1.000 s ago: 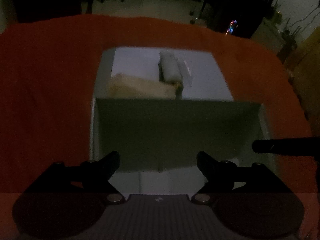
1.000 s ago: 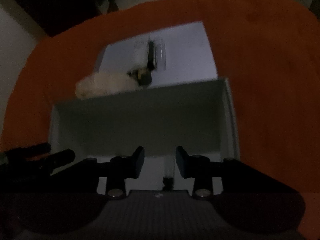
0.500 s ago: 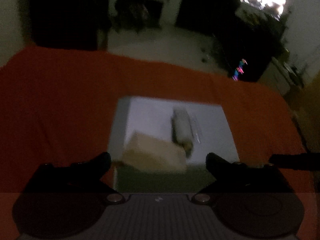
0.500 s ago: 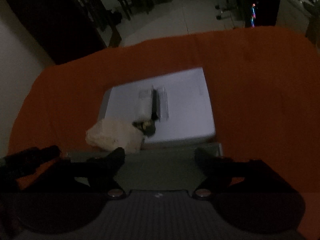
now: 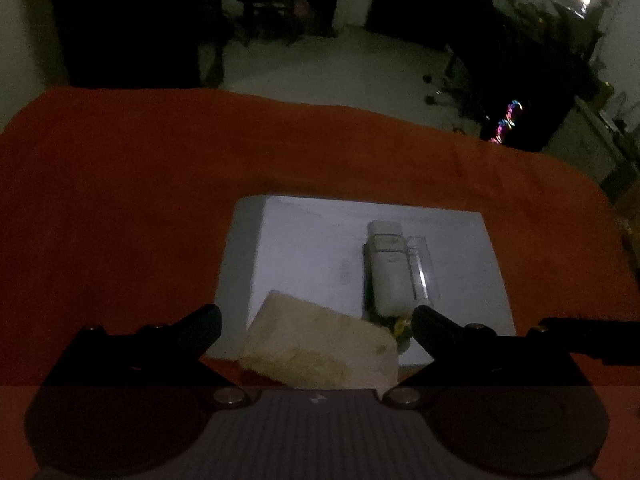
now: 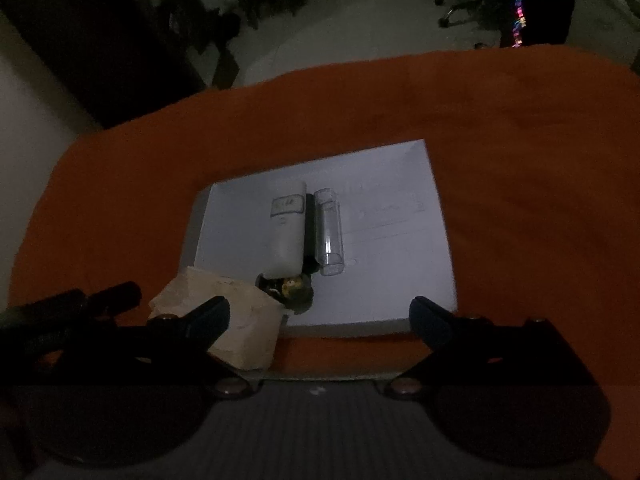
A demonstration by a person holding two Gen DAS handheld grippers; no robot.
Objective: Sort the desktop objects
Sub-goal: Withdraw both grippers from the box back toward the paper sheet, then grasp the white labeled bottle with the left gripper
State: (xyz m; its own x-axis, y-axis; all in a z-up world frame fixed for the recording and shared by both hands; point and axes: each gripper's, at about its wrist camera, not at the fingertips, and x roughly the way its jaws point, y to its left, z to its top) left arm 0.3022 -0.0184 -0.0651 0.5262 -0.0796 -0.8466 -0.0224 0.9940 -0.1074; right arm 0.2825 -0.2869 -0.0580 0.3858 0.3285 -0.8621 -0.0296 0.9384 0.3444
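A white flat box (image 5: 312, 248) (image 6: 384, 240) lies on the orange tablecloth (image 5: 120, 200). On it lie a white bottle (image 5: 390, 272) (image 6: 286, 228), a clear tube (image 5: 420, 268) (image 6: 329, 236), a thin black item between them (image 6: 309, 224) and a small dark round object (image 6: 290, 290). A beige block (image 5: 320, 352) (image 6: 228, 320) rests at the box's near left corner. My left gripper (image 5: 316, 330) is open and empty above the block. My right gripper (image 6: 320, 316) is open and empty near the box's front edge.
The orange cloth (image 6: 520, 160) covers the table all round the box. Beyond the far table edge is a dark room with floor (image 5: 340, 68), furniture and coloured lights (image 5: 506, 114). The other gripper shows at the right edge of the left wrist view (image 5: 592, 338) and at the left of the right wrist view (image 6: 72, 312).
Both grippers have pulled back and up from the grey open container that filled the foreground; it is out of view now. The right gripper's jaws have opened wide.
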